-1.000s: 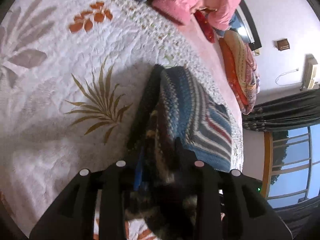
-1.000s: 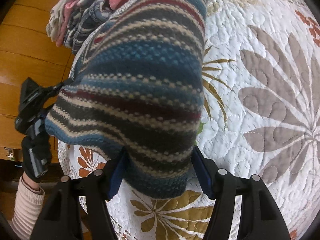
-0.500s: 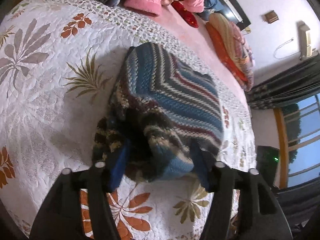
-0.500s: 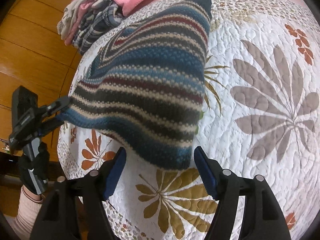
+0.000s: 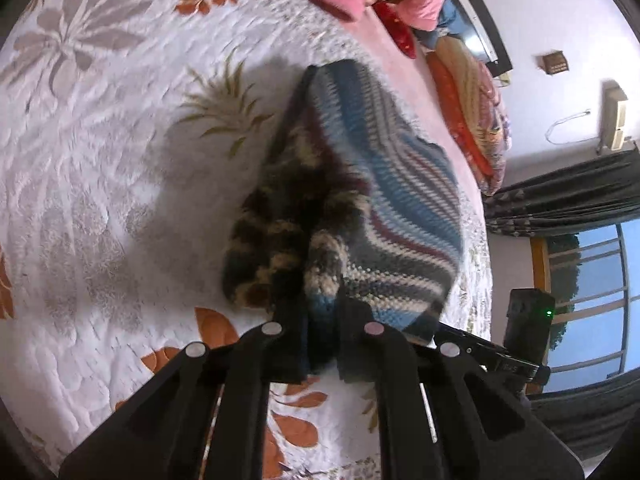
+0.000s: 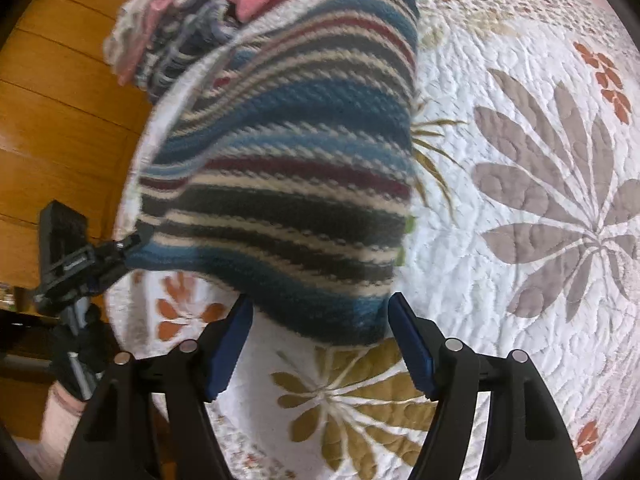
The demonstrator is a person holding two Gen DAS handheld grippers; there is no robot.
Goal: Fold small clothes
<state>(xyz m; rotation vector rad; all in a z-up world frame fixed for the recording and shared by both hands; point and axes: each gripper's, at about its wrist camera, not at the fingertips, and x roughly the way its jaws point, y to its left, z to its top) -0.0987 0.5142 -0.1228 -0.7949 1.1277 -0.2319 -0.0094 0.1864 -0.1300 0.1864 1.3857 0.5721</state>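
A striped knit garment in blue, cream, grey and maroon lies part folded on the quilted bed cover. Its dark mottled inner side shows near my left gripper, which is shut on the near corner. In the right wrist view the same garment stretches towards the left gripper, which pinches the far left corner. My right gripper stands wide open. The garment's near hem lies between its blue pads and is not clamped.
The white cover with leaf prints spreads to the right. A pile of pink and plaid clothes sits at the bed's far end, with pillows beyond. A wooden wall and a gloved hand are at the left.
Half a second ago my left fingers stood apart around the garment's corner; now they are shut on it. The right gripper stays open and has come closer to the hem.
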